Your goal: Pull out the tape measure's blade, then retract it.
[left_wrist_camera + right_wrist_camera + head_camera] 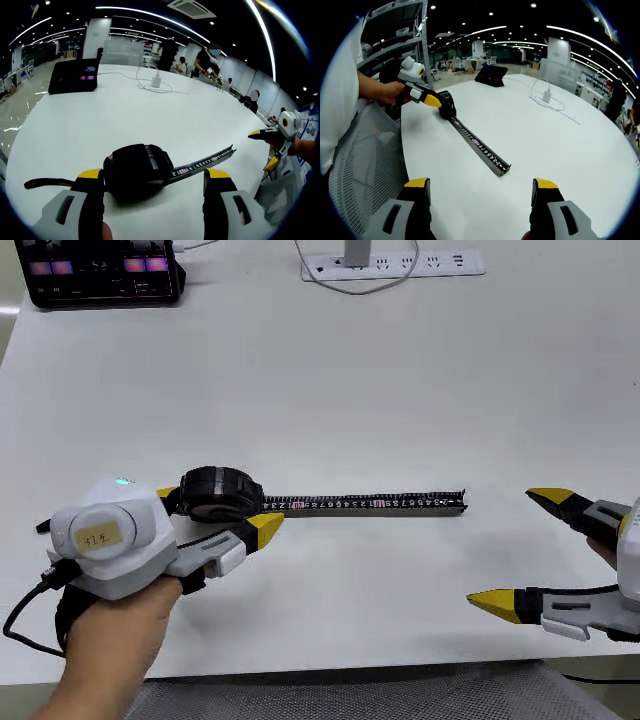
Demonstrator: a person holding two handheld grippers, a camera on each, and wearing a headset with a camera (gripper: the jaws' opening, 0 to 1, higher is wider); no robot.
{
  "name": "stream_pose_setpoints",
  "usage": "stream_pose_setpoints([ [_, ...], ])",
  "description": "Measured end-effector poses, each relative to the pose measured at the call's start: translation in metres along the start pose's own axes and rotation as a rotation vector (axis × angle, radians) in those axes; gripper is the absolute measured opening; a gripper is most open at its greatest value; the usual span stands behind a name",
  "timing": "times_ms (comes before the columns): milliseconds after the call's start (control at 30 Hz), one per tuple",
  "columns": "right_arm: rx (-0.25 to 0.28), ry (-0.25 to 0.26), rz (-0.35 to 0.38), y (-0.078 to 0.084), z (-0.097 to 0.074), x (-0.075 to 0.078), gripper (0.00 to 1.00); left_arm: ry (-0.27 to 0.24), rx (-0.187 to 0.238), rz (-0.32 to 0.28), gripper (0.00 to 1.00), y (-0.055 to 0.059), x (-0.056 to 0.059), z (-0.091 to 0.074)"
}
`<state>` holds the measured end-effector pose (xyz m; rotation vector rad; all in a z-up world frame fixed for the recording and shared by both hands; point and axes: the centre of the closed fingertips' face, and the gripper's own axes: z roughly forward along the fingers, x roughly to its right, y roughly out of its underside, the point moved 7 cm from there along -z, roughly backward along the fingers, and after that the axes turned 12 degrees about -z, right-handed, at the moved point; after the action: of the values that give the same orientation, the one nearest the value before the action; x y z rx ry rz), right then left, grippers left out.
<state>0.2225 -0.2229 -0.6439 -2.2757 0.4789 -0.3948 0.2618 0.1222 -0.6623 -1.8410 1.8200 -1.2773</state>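
Closest to me in the head view is my left hand (115, 635) with the left gripper (215, 508). Its jaws are parted and straddle the tape measure's case (220, 492) without clamping it, as far as I can tell. From the case the blade (360, 503) lies pulled out flat along the table (350, 370). Past the end of the blade farthest from the case, and well apart from it, my right gripper (518, 548) hangs wide open with nothing in it.

In the left gripper view the case (135, 167) sits between my jaws, close against one with a clear gap to the other. The blade (202, 161) runs out of the case through that gap.

In the right gripper view my right gripper (481, 183) gapes empty. The blade's hooked end (504, 170) lies near it, and the case (445, 105) is at the far end.

I judge the pull-out done and the retraction left to do. The case looks hard, compact and fairly smooth, so I would pinch it across its flat sides. The blade is probably thin, springy steel: stiff lengthwise, easy to kink and likely to snap back. I would hold it at the hooked end and feed it in slowly.
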Motion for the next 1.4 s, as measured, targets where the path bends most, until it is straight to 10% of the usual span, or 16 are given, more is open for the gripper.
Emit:
stream_pose_setpoints([
  [733,-0.026,-0.013,-0.035,0.003,0.005,0.022,0.75,-0.153,0.092,-0.113,0.69,-0.002,-0.001,0.011],
  [1400,-0.031,-0.019,-0.047,0.002,0.008,0.026,0.73,-0.216,0.067,-0.055,0.58,-0.001,-0.007,0.014],
])
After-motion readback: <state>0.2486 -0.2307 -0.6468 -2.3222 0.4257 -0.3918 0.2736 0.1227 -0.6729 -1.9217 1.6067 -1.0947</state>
